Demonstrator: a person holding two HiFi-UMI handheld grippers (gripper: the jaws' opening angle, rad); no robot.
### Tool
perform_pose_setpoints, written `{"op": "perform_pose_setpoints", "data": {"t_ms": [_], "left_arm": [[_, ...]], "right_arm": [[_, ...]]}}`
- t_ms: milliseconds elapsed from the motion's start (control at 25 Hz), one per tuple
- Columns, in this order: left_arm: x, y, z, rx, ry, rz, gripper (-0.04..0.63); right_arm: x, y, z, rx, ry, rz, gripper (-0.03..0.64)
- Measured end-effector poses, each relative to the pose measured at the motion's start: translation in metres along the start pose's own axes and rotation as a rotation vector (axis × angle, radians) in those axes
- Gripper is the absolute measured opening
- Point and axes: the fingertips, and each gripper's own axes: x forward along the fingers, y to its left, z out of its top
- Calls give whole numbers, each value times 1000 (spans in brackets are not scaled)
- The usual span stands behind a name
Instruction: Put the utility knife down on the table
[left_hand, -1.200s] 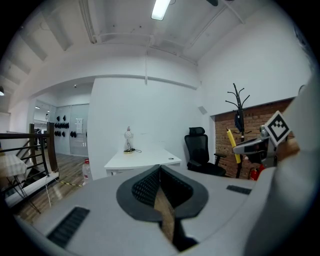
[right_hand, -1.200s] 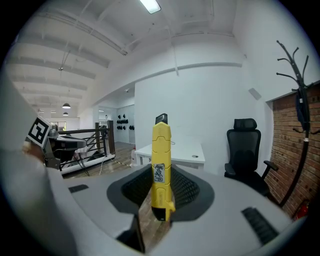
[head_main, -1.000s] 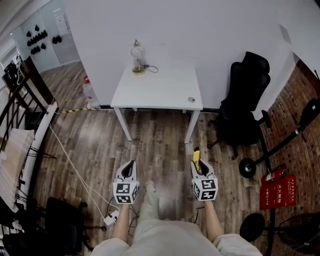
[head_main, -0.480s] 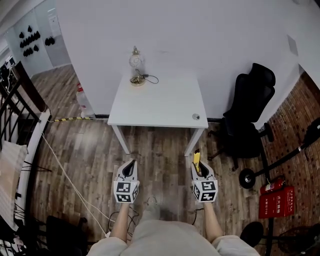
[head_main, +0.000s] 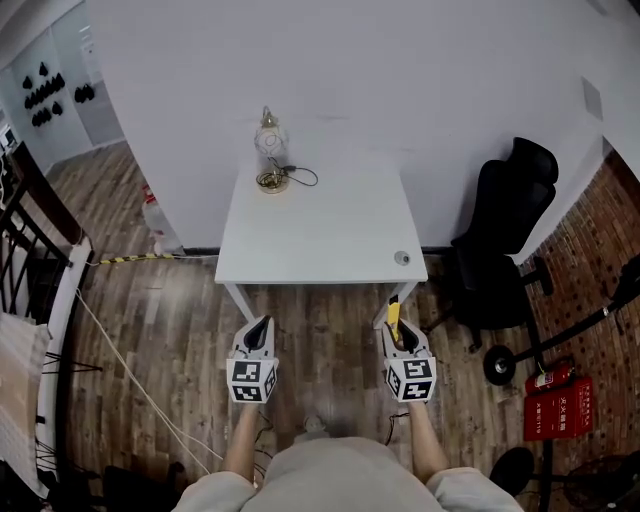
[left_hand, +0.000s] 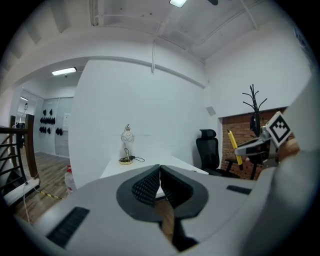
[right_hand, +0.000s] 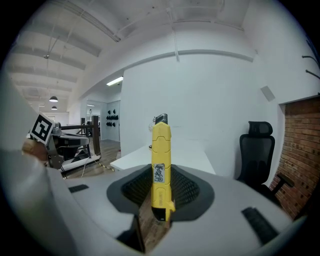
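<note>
Pinching yellow utility knife (head_main: 393, 313) upright in right gripper (head_main: 397, 328), just short of white table's (head_main: 320, 240) near right corner, left gripper (head_main: 259, 332) pressed together empty; best to reach over tabletop, then lower flat.

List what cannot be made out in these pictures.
- Right gripper view: print on the label of the utility knife, too small and blurred.
- Head view: small round thing by the near right corner of the table, too small to identify.
- Left gripper view: the table's near edge, hidden behind the left tool.
</note>
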Motion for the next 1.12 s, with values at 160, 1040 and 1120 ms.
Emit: {"op": "perform_pose_setpoints", "data": {"t_ms": [160, 1040, 1120], "left_arm": [[26, 17, 5, 3, 1, -18, 6], [135, 47, 12, 21, 32, -48, 6], [154, 54, 12, 24, 40, -43, 6]], "right_arm": [[26, -2, 9, 1, 3, -17, 109], [129, -39, 12, 40, 27, -25, 109], [149, -44, 15, 43, 29, -16, 109]]}}
